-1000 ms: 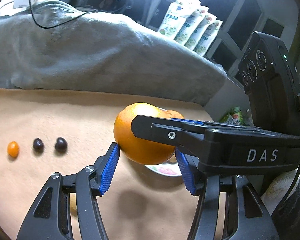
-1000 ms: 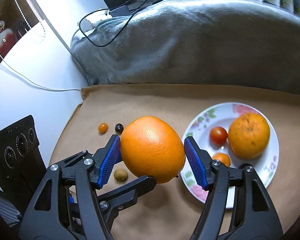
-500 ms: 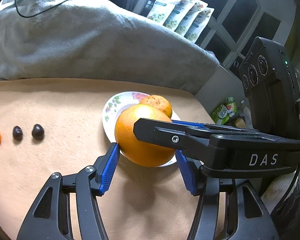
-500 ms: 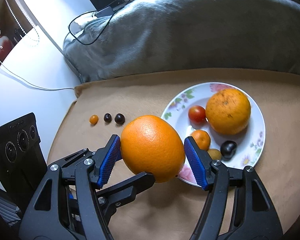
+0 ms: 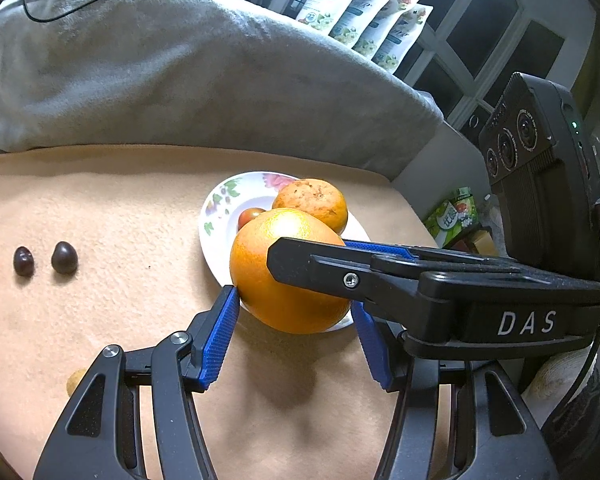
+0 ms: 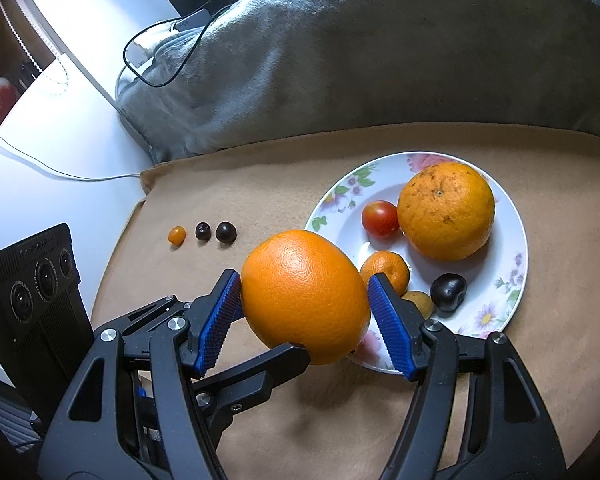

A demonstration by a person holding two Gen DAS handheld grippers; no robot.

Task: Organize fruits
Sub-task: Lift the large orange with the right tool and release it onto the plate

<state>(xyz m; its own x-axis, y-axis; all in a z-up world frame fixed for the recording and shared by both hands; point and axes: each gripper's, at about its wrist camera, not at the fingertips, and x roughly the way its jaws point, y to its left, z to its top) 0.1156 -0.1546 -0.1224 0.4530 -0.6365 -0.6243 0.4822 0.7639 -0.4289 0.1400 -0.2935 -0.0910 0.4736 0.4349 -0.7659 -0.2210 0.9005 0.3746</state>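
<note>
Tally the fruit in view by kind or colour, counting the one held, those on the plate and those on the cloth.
Large oranges: 2
Small orange fruits: 2
Red tomato: 1
Dark fruits: 3
Yellowish fruits: 2
Total: 10

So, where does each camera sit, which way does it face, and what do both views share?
Left wrist: on the left hand-held gripper, facing forward and down over the beige cloth toward the plate; its two fingers show, the right hand-held gripper crossing in.
Right wrist: on the right hand-held gripper, facing down at the plate; its fingers show, plus one left finger.
Shared: the large orange between the pads, the plate, three small fruits in a row.
</note>
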